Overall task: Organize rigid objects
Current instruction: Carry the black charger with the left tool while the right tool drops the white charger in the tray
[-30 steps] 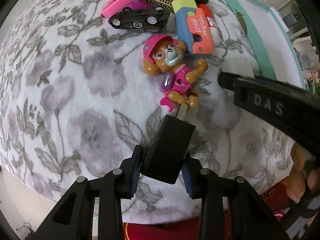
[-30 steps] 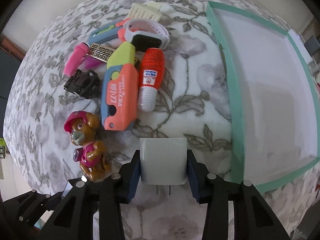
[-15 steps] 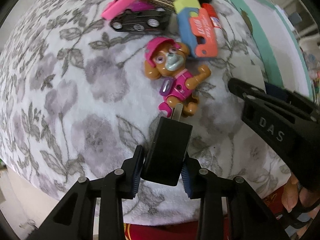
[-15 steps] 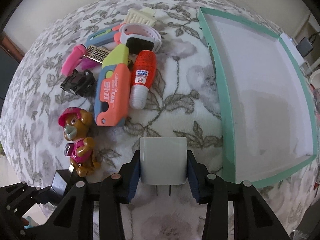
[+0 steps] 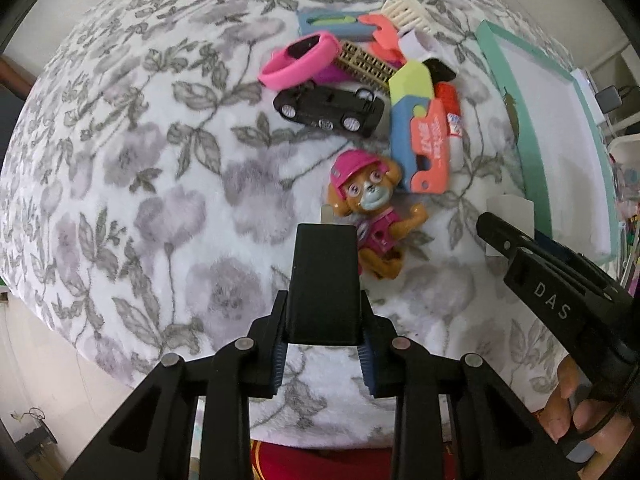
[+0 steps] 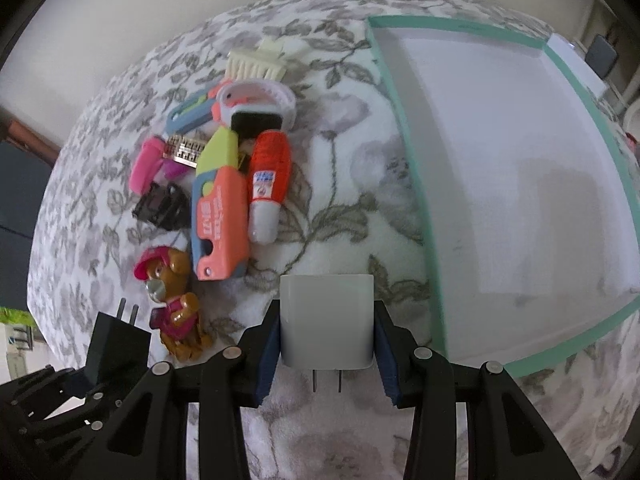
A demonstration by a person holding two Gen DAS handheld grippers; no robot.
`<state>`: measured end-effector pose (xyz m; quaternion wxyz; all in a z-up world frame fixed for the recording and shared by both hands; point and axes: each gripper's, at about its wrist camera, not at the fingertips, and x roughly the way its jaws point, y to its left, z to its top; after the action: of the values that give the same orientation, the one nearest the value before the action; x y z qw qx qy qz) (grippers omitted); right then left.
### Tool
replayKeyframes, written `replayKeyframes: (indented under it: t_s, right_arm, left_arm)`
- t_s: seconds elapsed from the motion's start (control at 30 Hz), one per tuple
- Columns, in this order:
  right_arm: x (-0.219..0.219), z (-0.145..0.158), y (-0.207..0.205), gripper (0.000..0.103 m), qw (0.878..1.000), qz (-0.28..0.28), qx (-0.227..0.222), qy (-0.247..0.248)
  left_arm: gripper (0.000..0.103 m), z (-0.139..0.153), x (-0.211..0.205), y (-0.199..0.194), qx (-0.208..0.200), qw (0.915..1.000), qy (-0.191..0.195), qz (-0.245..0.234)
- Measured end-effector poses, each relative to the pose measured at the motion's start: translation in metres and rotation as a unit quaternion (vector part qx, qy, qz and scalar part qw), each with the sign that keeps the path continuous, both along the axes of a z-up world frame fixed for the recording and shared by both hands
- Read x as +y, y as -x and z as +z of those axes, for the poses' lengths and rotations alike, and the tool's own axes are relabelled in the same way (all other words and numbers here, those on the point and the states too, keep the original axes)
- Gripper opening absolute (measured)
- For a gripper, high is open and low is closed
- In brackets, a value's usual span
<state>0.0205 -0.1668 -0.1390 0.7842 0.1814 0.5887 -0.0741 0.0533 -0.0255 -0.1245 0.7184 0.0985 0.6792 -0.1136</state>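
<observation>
My left gripper (image 5: pixel 324 320) points down over the floral blanket, its jaws closing tighter on a black plug adapter (image 5: pixel 322 280) whose sides the pads press. Just beyond it lies a pup figure (image 5: pixel 372 200) in a pink cap. My right gripper (image 6: pixel 326 332) is shut on a white plug adapter (image 6: pixel 326 316), prongs toward the camera, a short way left of the teal-rimmed white tray (image 6: pixel 416 184). The right wrist view shows the black plug adapter (image 6: pixel 116 344) at lower left. The left wrist view shows the white plug adapter (image 5: pixel 508 208) beside the tray rim (image 5: pixel 508 92).
A pile lies on the blanket: black toy car (image 5: pixel 328 110), pink band (image 5: pixel 300 58), orange-and-blue cutter (image 6: pixel 218 208), red glue bottle (image 6: pixel 268 176), white watch strap (image 6: pixel 256 100), cream comb (image 6: pixel 256 66). A hand (image 5: pixel 568 412) grips the right tool. The blanket's edge runs close behind both grippers.
Both grippers shifted with their adapters still held. The black adapter now stands straighter in the left view. In the right view the pile slid left and the tray stands nearer.
</observation>
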Motion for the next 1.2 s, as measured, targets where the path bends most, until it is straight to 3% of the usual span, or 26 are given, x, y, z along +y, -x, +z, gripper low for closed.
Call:
replayKeyframes:
  t_s: [0.13,0.27,0.4,0.5,0.73,1.2]
  right_arm:
    - [-0.021,0.018,-0.001,0.045,0.999,-0.02,-0.023,-0.021]
    - [-0.039,0.04,0.001,0.045,0.997,-0.052,-0.059,-0.028]
    - [-0.059,0.068,0.002,0.045,0.99,-0.093,-0.102,0.02]
    - [-0.073,0.078,0.004,0.045,0.983,-0.122,-0.125,0.051]
    - [-0.114,0.081,0.009,0.045,0.969,-0.167,-0.123,0.137]
    - [-0.185,0.045,0.03,0.045,0.947,-0.268,-0.08,0.16]
  left_arm:
    - [0.032,0.022,-0.005,-0.002,-0.017,0.9998,0.004,0.009]
    - [0.032,0.056,-0.025,-0.006,-0.071,0.9972,0.021,0.01]
    - [0.032,0.088,-0.028,-0.022,-0.11,0.9924,0.053,0.008]
    - [0.032,0.104,-0.054,-0.028,-0.136,0.9882,0.069,-0.008]
    - [0.032,0.089,-0.112,-0.032,-0.132,0.9848,0.106,-0.042]
    - [0.032,0.032,-0.197,-0.045,-0.075,0.9872,0.13,-0.054]
